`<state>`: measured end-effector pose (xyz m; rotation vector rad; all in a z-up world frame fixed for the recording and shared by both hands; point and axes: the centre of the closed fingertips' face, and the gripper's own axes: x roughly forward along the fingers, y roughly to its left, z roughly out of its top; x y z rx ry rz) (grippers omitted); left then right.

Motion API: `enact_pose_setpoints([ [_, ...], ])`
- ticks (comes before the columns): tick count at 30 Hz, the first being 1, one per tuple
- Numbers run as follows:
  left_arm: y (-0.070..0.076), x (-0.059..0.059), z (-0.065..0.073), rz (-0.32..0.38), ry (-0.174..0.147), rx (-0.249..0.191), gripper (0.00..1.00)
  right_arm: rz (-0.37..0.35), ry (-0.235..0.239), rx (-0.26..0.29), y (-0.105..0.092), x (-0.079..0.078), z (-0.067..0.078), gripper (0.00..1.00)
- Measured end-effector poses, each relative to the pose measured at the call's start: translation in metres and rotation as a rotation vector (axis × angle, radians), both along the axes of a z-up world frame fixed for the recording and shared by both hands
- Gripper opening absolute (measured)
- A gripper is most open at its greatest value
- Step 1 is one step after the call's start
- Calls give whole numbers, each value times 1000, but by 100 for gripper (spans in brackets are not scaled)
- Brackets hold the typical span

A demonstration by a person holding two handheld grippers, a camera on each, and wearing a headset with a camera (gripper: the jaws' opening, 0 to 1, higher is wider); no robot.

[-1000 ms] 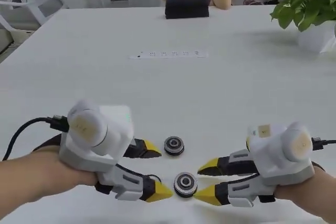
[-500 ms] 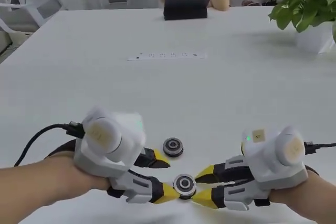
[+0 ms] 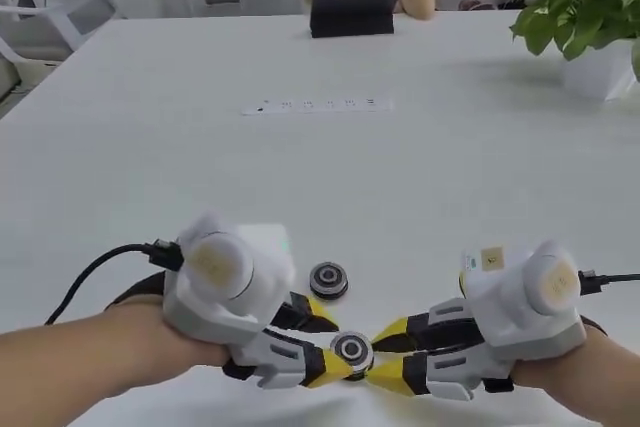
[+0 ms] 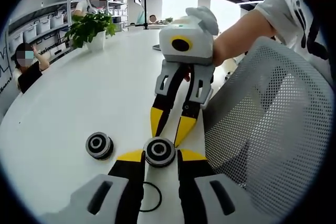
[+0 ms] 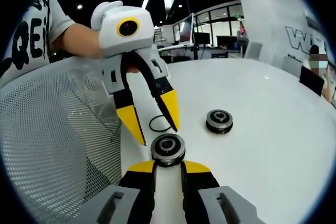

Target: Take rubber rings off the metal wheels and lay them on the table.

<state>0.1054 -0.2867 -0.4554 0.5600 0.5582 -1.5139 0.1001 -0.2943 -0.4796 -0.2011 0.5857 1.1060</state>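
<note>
Rubber ring (image 5: pixel 150 124) flat on table (image 5: pixel 252 93) beneath left gripper (image 5: pixel 158 135), in right gripper view.

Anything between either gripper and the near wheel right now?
Nothing visible. The left gripper and the right gripper, jaws open, have their tips right at the near wheel from opposite sides. The other wheel stands apart, farther out on the table, off both approach lines.
</note>
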Motion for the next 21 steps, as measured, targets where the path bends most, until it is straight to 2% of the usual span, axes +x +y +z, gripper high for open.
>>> enact_pose_setpoints([
  [8, -3, 1, -4, 0, -6, 8, 14, -6, -3, 0, -1, 1, 0, 14],
  [21, -7, 3, -7, 3, -46, 1, 8, -8, -6, 1, -1, 1, 0, 13],
])
